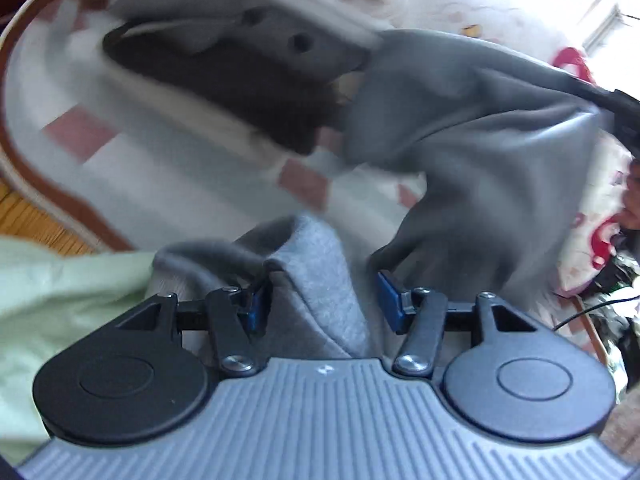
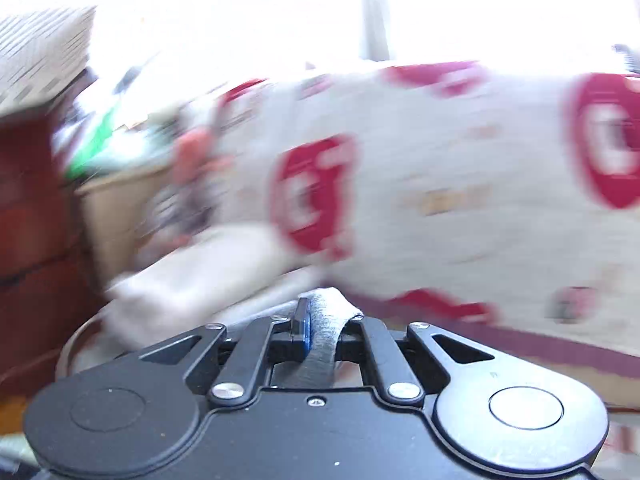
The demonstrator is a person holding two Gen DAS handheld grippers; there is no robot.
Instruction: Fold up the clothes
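Landmark: the grey garment (image 1: 460, 128), a sweatshirt-like fleece piece spread above a bed (image 1: 172, 184) covered in a pale checked sheet.
Left hand-held gripper (image 1: 324, 300): jaws apart; a fold of the grey garment's lighter fleece side rises between the blue pads, touching the left pad and clear of the right one, so nothing is pinched.
Right hand-held gripper (image 2: 320, 324): closed on a narrow strip of the grey garment (image 2: 320, 344), the fabric clamped between its pads.
Garment's place: it runs from the left hand-held gripper up and to the right, where a black tool at the picture's edge holds its far end taut.
Long axis: diagonal, from lower middle to upper right in the left wrist view; a darker part with two round holes lies upper left of it.
Around: a pale green cloth (image 1: 60, 300) left of the garment; a cream quilt with red patches (image 2: 460, 184) beyond it; a cardboard box (image 2: 116, 216) beside the quilt, blurred.
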